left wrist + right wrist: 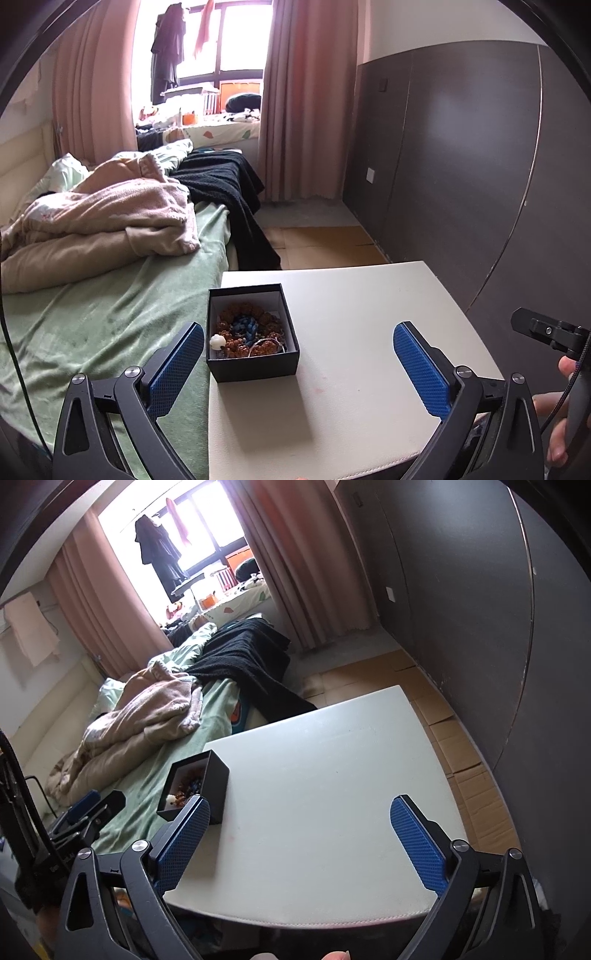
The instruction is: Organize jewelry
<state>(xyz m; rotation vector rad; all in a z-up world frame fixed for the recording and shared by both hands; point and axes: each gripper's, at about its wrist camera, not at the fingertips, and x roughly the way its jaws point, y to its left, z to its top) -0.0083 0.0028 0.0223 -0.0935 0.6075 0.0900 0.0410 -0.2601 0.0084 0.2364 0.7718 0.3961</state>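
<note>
**Black box full, both grippers empty**

Black box (252, 332) sits at the table's (351, 332) left edge by the bed (110, 306), beads (251, 328) piled inside. Left gripper (298, 363) and right gripper (300, 840) both hover spread wide, holding nothing.

Bright, overexposed window (221, 40) at far end, dusty-pink pleated curtains (306, 96) either side, dark garments hanging against the glass. Bed with pale green sheet (110, 306) along left, rumpled beige blanket (110, 218) and black knitted throw (229, 184) on it. Dark grey panelled wall (461, 155) on right; flattened brown cardboard (454, 738) on floor beside white rectangular table (369, 332).
</note>
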